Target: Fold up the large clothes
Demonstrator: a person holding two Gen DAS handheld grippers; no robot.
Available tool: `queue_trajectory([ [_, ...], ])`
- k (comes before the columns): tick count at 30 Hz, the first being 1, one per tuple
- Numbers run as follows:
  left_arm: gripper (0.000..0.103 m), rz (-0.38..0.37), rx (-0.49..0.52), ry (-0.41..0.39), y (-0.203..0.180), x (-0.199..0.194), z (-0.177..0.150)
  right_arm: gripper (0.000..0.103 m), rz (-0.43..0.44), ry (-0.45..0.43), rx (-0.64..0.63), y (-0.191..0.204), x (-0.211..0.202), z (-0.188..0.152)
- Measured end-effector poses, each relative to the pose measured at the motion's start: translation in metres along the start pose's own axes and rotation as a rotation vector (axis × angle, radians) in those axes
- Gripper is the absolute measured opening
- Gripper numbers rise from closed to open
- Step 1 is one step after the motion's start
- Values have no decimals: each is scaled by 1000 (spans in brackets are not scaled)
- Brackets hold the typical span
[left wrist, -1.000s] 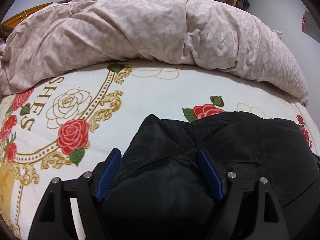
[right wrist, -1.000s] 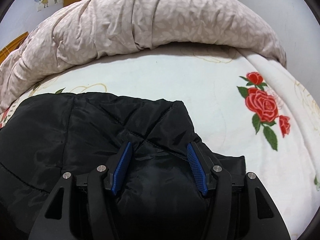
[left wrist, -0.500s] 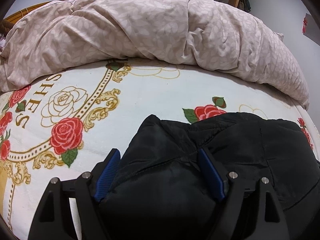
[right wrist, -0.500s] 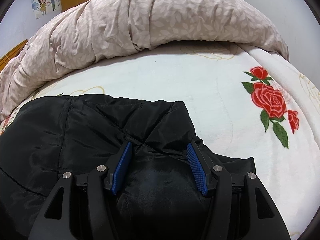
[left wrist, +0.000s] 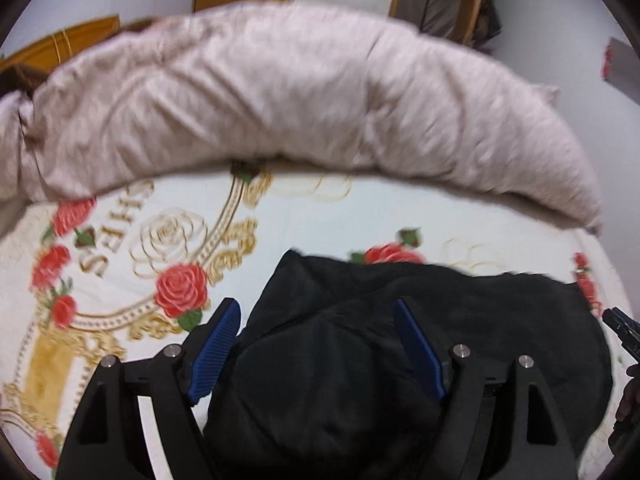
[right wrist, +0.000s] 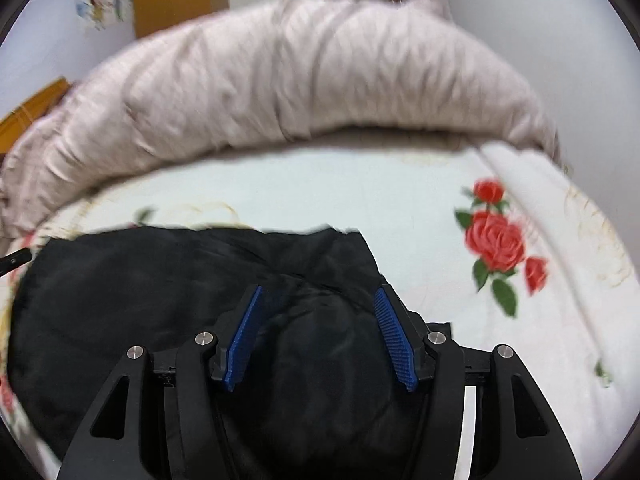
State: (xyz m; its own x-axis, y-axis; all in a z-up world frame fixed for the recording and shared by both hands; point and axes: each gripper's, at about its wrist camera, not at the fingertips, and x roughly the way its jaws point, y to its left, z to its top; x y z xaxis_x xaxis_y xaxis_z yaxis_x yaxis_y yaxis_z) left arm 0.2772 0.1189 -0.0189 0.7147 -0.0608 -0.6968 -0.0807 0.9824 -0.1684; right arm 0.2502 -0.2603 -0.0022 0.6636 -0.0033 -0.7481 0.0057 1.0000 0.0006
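Clearly, the puffy black quilted jacket [left wrist: 460, 320] lies on the rose-printed white bed sheet [left wrist: 304, 216], its long axis running crosswise between both tools. The left tool [left wrist: 316, 344] and the right tool [right wrist: 320, 332] each stand wide apart with bunched jacket fabric between the blue pads; whether they actually pinch it, I cannot tell.
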Motion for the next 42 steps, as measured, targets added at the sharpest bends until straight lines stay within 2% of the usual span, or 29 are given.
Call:
queue_trajectory([
  [2,80,-31,17,-14,-12,-22,-4,58,25,9,-5,9,-15,-7],
  [5,80,-90,57,17,-36,-33,-26,58,61,82,-26,25,-17,-28],
  [7,80,-109,91,78,-50,-22,-43,58,51,161,-55,35,-2,-45],
  [9,81,-95,100,169,-58,1,-59,59,36,240,-63,37,18,-56],
  [13,82,-80,80,183,-58,16,-62,60,52,268,-31,29,24,-53],
  [15,79,-64,82,201,-61,11,-55,60,42,264,-30,30,12,-49],
  [16,73,-63,84,196,-63,3,-51,60,43,253,-28,30,5,-47],
  [20,72,-123,94,153,-84,-32,-50,60,79,207,-38,41,-24,-49],
  [23,72,-165,133,187,-111,-31,-63,60,90,237,-61,52,-18,-57],
  [25,73,-125,177,198,-125,-22,-72,60,73,257,-78,54,-8,-61],
  [28,76,-103,148,221,-128,-8,-76,61,75,286,-76,51,9,-68],
  [42,83,-31,174,208,-137,11,-83,62,53,266,-109,53,23,-75],
])
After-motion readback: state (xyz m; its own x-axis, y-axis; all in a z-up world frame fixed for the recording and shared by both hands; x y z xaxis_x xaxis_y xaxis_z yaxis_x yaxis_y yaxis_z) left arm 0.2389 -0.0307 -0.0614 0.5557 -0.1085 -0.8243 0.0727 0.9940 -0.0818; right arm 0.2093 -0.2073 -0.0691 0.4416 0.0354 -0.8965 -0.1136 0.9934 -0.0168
